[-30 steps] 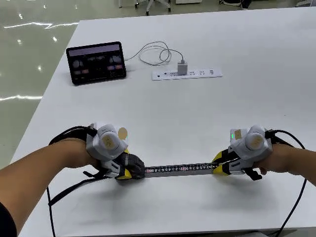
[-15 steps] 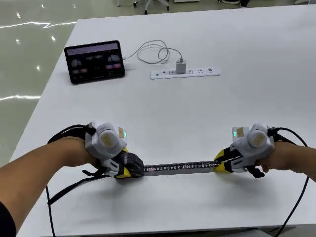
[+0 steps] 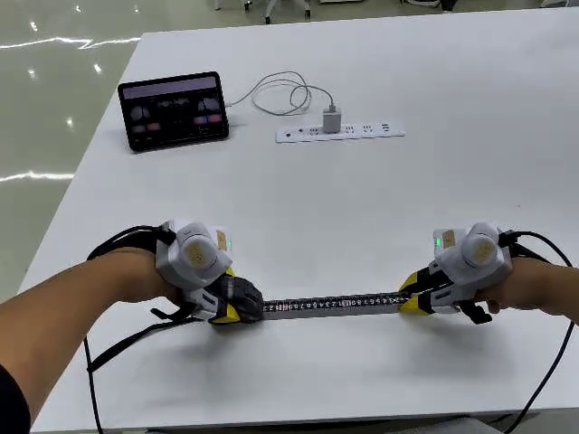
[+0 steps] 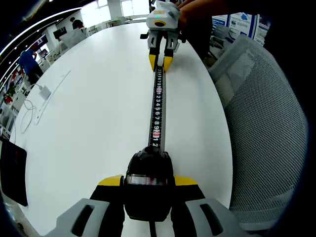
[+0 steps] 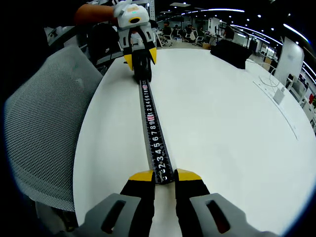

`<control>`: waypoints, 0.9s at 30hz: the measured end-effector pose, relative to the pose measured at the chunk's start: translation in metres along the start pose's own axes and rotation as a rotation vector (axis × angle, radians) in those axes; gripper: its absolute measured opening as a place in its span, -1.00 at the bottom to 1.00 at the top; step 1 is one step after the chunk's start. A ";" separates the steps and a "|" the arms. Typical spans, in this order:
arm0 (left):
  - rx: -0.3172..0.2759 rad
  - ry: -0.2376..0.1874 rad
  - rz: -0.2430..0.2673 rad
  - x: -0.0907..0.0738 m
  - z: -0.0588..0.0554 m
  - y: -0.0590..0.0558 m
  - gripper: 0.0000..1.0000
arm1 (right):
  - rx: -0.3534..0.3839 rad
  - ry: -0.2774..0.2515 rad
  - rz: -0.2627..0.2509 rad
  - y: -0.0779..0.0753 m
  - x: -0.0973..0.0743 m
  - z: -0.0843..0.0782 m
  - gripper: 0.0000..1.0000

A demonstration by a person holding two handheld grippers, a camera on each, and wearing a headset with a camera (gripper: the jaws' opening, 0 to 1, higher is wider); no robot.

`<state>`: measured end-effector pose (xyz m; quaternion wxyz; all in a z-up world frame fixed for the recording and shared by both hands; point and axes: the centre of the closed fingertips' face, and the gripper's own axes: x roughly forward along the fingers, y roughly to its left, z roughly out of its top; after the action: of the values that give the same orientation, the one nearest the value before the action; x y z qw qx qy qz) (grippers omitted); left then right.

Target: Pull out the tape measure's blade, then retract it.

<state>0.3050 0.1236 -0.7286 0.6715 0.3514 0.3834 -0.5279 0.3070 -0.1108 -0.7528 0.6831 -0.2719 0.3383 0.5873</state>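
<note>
Black tape measure case (image 3: 237,303) sits near front edge of white table (image 3: 362,199), clamped in my L gripper (image 3: 228,313). Its blade (image 3: 330,304) lies flat to my R gripper (image 3: 409,303), jaws pinched on its tip. Forearms reach in low. Vs 1 s ago: R gripper farther right, more blade out.

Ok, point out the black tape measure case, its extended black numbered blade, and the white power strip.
Black tape measure case (image 4: 148,185), left gripper view, top face of the housing.
Black numbered blade (image 5: 153,133), right gripper view, mid-length on the printed scale.
White power strip (image 3: 371,132), head view, socket face near its right end.
</note>
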 end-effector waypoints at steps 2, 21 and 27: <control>0.001 0.001 0.000 0.000 0.000 0.000 -0.36 | 0.001 0.002 -0.001 -0.001 0.000 -0.001 -0.79; 0.006 0.002 0.000 0.000 0.001 0.000 -0.36 | 0.016 0.004 0.005 -0.006 0.002 -0.005 -0.78; -0.010 -0.022 -0.006 0.000 0.001 0.002 -0.35 | 0.017 0.016 0.004 -0.007 0.003 -0.005 -0.77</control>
<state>0.3066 0.1233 -0.7277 0.6758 0.3409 0.3799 -0.5317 0.3135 -0.1140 -0.7582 0.6814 -0.2702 0.3492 0.5837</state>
